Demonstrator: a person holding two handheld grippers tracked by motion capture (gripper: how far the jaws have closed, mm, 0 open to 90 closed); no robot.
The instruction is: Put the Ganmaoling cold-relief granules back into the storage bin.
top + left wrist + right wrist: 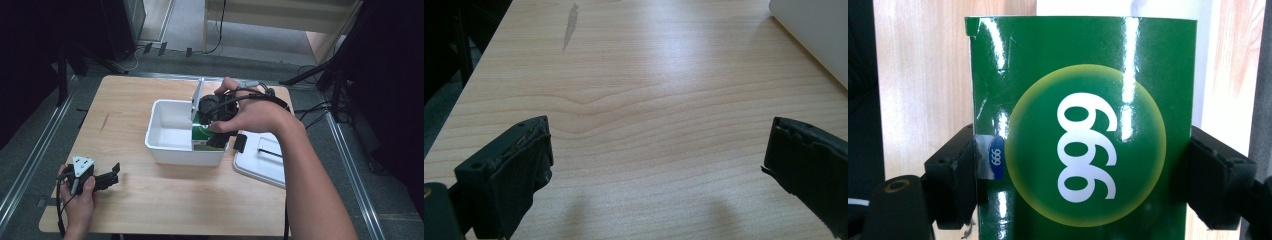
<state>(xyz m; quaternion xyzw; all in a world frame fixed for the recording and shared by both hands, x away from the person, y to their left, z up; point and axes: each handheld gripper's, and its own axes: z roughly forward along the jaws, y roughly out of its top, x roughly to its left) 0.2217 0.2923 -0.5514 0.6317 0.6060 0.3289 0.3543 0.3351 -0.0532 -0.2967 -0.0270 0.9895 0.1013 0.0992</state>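
The right gripper [218,131] pinched a green box [1083,130] by its two narrow sides, one jaw pressed against each edge. Seen from above, the box [202,134] sat at the right end of the white bin [165,145], against its right wall, with the gripper coming down on it from above. In the right gripper view the box's long axis ran straight away from the jaws, so any lift or lowering would probably have to follow that line to clear the wall. The left gripper [97,179] rested on the counter [150,195] well apart, near its front left corner, jaws spread on nothing. A white lid [260,160] lay just right of the bin.
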